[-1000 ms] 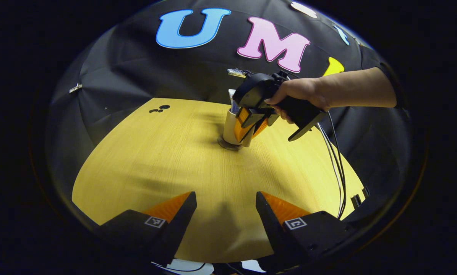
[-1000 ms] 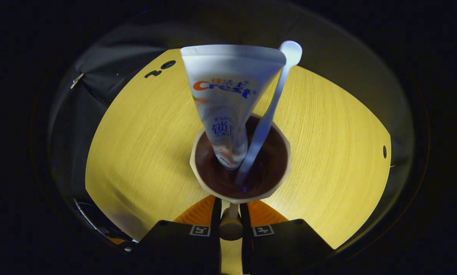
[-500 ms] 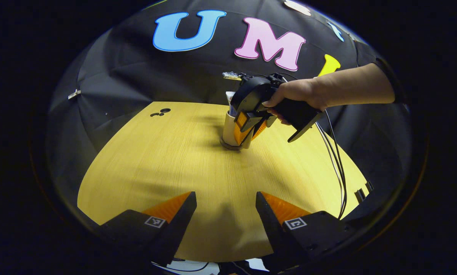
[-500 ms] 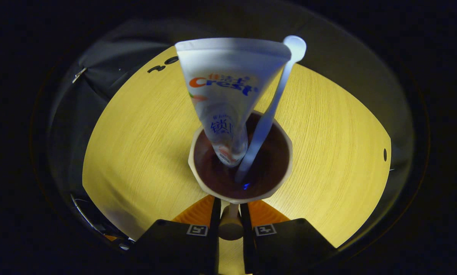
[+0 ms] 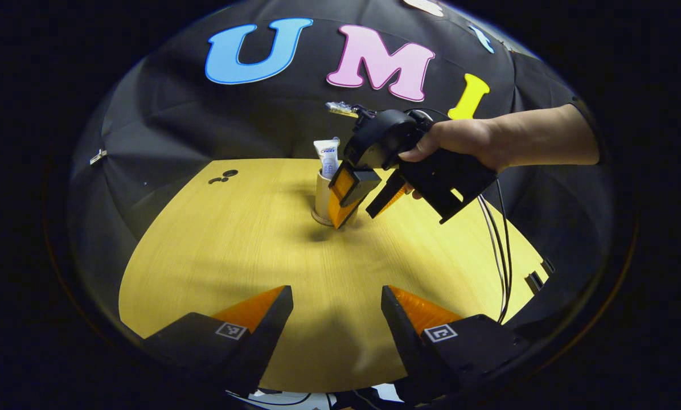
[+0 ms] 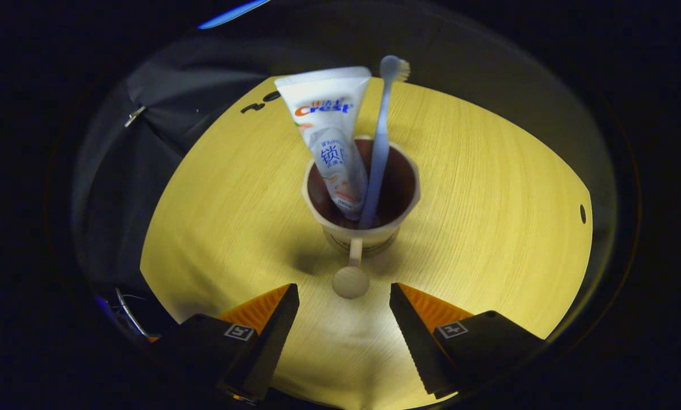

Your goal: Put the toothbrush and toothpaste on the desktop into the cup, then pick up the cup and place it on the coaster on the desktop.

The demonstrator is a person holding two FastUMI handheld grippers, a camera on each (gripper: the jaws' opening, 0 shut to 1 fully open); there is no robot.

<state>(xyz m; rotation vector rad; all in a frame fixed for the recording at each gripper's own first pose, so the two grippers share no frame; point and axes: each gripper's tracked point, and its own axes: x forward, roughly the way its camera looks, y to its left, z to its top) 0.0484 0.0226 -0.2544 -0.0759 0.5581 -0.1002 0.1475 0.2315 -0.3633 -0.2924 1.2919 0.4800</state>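
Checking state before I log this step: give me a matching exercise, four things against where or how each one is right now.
Things:
1. toothpaste
2. toothbrush
3. right gripper
4. left gripper

States:
A. open, just short of the cup's handle, touching nothing
B. open, over bare desktop far from the cup
C. standing in the cup, bristle head up
D. leaning in the cup, flat crimped end up

Pairs: 1-D, 2-C, 3-A, 4-B
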